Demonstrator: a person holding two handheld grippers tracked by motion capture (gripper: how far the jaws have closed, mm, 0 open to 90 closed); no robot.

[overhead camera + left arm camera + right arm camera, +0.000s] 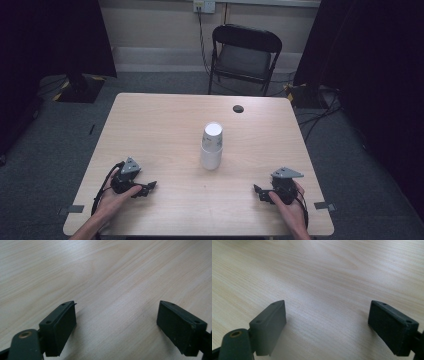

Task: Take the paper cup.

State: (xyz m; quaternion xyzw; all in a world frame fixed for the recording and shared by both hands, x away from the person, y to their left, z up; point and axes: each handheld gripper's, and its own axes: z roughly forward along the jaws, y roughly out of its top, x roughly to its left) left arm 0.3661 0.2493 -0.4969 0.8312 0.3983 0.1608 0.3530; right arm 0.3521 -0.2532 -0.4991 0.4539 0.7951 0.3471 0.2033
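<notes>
A light wooden tabletop (165,120) with a round cable hole (238,108) near its far edge is set on grey carpet (60,135). A black folding chair (244,57) is placed beyond it, against a pale wall (150,25). A wall socket (204,5) is seen above, with a cable (202,45) hanging down. Dark curtains (55,35) are hung at both sides. Cables (320,112) are strewn on the floor at right.
</notes>
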